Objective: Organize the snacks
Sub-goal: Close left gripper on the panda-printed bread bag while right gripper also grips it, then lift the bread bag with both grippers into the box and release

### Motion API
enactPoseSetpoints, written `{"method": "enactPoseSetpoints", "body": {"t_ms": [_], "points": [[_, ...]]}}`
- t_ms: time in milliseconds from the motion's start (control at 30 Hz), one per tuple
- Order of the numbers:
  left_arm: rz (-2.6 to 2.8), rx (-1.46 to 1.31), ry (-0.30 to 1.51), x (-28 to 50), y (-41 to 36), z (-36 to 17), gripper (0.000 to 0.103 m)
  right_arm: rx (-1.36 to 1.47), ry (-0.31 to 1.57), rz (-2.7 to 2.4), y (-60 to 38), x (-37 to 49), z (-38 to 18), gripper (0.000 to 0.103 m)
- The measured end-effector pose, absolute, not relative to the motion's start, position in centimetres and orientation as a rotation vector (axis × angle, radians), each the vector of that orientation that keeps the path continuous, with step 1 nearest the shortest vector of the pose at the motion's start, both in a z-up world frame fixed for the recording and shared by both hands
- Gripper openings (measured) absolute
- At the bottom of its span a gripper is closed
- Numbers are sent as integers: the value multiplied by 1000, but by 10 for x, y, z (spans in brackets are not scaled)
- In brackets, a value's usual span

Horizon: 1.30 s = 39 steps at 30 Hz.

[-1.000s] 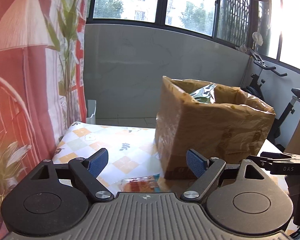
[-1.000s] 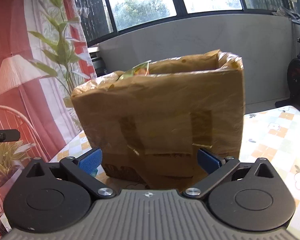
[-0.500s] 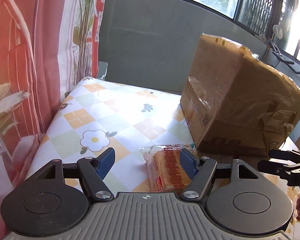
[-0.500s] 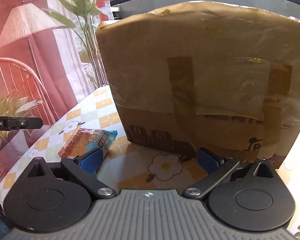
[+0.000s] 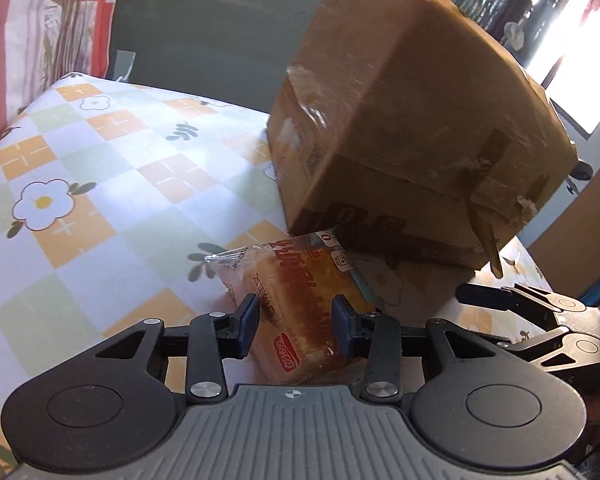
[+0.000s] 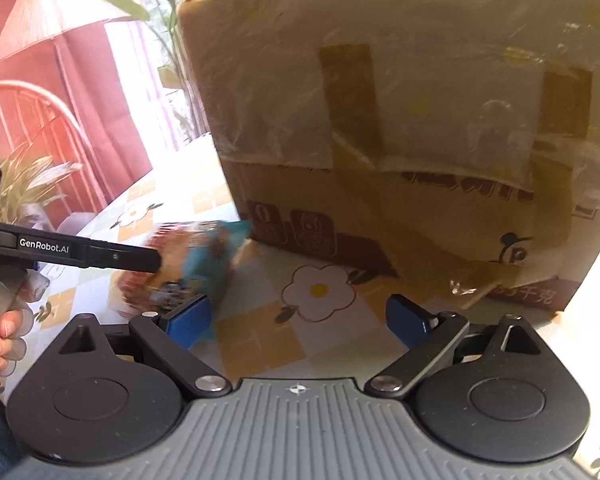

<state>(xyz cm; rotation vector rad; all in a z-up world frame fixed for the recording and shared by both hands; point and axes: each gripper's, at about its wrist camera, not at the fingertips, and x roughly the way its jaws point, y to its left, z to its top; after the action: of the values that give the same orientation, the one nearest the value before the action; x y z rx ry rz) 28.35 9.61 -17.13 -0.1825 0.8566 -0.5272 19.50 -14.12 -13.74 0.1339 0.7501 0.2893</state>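
Where it lies on the flowered tablecloth (image 5: pixel 100 184) just before the cardboard box (image 5: pixel 412 120), the wrapped snack cake (image 5: pixel 296 304) is flanked, perhaps already pinched, by the left gripper (image 5: pixel 294 322). The right gripper (image 6: pixel 300 318) is held spread, grasping nothing.

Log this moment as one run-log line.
left gripper: closing around snack packet, contact unclear | right gripper: open, empty | cardboard box: on table behind packet | phase: grasping
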Motion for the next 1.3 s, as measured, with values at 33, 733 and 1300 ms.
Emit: {"method": "enactPoseSetpoints", "body": {"t_ms": [33, 733, 1300], "points": [[-529, -176, 856, 281, 91, -171, 42, 129, 760, 310, -139, 191, -139, 94], [-608, -133, 877, 250, 3, -166, 44, -74, 801, 455, -138, 171, -152, 66], [-569, -122, 649, 209, 0, -71, 44, -27, 586, 509, -154, 137, -72, 65]]}}
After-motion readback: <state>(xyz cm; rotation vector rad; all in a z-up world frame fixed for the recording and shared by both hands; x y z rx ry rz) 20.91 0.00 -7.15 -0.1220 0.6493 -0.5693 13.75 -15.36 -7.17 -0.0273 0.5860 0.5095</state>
